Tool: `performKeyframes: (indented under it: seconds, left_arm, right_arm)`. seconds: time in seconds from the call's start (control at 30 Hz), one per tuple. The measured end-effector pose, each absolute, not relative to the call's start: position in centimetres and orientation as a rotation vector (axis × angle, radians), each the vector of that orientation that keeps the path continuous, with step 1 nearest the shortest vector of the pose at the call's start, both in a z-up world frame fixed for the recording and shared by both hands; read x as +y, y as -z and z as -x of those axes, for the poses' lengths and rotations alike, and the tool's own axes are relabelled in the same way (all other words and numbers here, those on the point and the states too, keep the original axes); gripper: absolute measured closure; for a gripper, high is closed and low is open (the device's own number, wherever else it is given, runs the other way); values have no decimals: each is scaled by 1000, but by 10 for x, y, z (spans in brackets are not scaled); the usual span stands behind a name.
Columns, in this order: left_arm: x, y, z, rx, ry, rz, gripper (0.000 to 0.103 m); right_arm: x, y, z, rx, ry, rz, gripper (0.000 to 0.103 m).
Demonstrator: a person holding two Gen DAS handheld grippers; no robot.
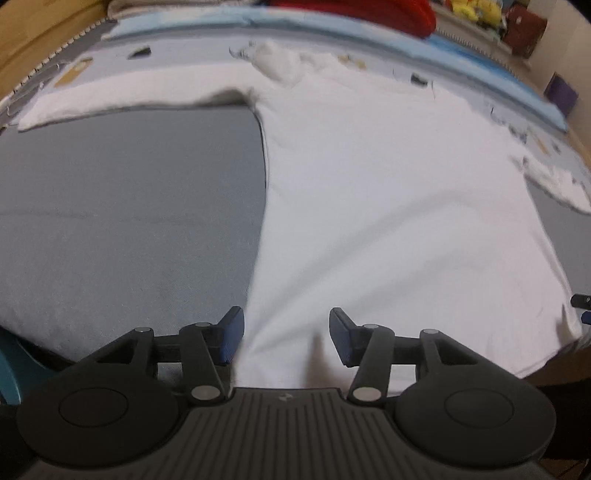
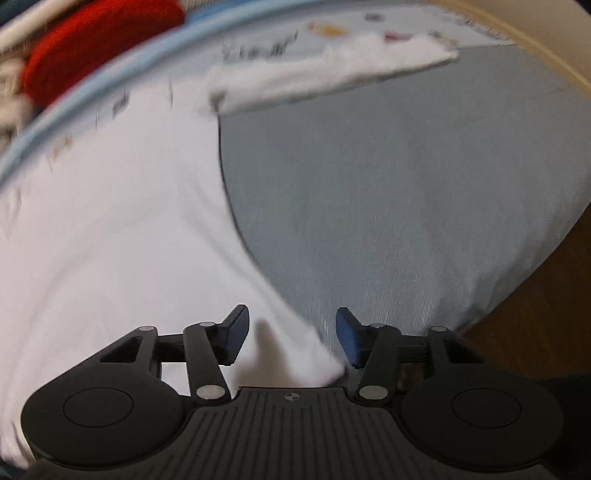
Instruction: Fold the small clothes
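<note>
A white T-shirt [image 1: 388, 192] lies spread flat on a grey-blue bed surface [image 1: 122, 206], with one sleeve [image 1: 122, 92] stretched to the far left. My left gripper [image 1: 286, 334] is open, its jaws straddling the shirt's near left hem corner. In the right wrist view the same shirt [image 2: 110, 221] fills the left side, its other sleeve [image 2: 332, 70] at the top. My right gripper [image 2: 291, 334] is open over the shirt's near right hem corner. The right wrist view is motion-blurred.
A red cloth bundle [image 1: 369, 14] and yellow soft toys [image 1: 476, 11] lie beyond the bed. A light blue patterned sheet [image 1: 184, 33] borders the far edge. A wooden frame [image 2: 535, 48] and brown floor [image 2: 546, 314] show at the right.
</note>
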State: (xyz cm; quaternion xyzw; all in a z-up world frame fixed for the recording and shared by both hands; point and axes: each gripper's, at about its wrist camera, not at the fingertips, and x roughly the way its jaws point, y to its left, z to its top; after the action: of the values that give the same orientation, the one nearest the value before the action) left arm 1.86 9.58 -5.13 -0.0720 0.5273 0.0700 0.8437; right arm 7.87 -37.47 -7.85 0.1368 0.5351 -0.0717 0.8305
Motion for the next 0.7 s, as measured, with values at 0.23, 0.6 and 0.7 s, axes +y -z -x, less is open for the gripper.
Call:
performKeyframes:
  seconds: [0.23, 0.6, 0.7]
  left_arm:
    - [110, 54, -28, 1148, -214, 230, 48]
    - [98, 65, -30, 1140, -112, 216, 48]
    - [99, 85, -34, 1227, -152, 169, 47]
  right_arm:
    - [-383, 67, -74, 1099, 186, -305, 99]
    - [-355, 50, -69, 999, 109, -184, 68]
    - [-349, 81, -73, 1208, 107, -166, 68]
